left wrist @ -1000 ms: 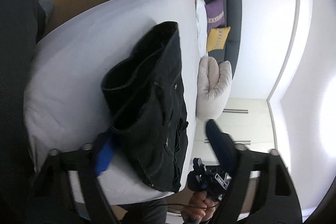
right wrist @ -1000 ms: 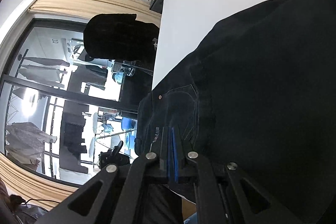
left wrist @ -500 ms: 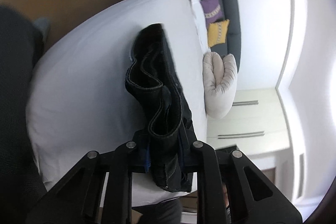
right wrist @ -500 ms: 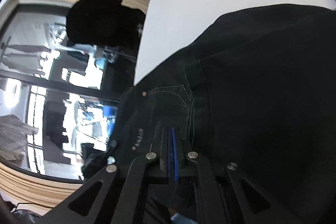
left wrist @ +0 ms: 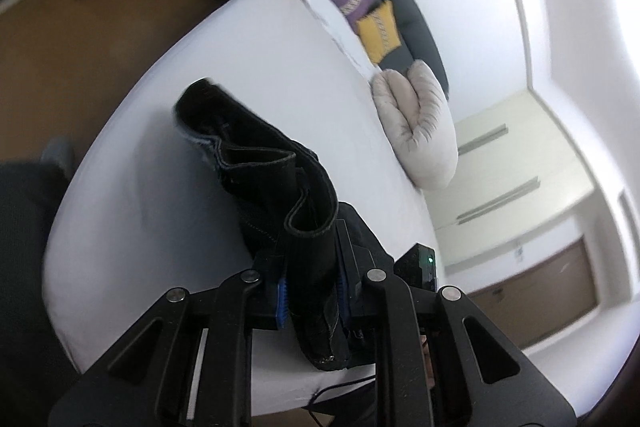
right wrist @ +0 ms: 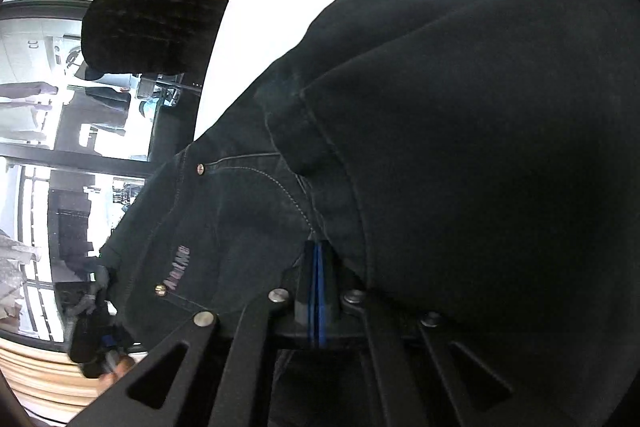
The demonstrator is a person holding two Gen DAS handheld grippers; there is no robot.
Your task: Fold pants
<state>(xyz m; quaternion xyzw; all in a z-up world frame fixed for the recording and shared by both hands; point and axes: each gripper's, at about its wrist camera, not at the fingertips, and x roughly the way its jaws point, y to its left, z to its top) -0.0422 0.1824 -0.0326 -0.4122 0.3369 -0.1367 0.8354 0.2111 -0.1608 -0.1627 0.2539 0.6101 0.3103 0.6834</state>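
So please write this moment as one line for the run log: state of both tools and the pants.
left tool: shut on black pants, edge lifted | right tool: shut on pants | surface: white bed | fold not finished

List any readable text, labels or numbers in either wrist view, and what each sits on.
Pale pink lettering on the black denim pants, next to a metal rivet: lettering is sideways and too blurred to read.
Small sign on the cream cabinet front: too small to read.
Nothing else legible.
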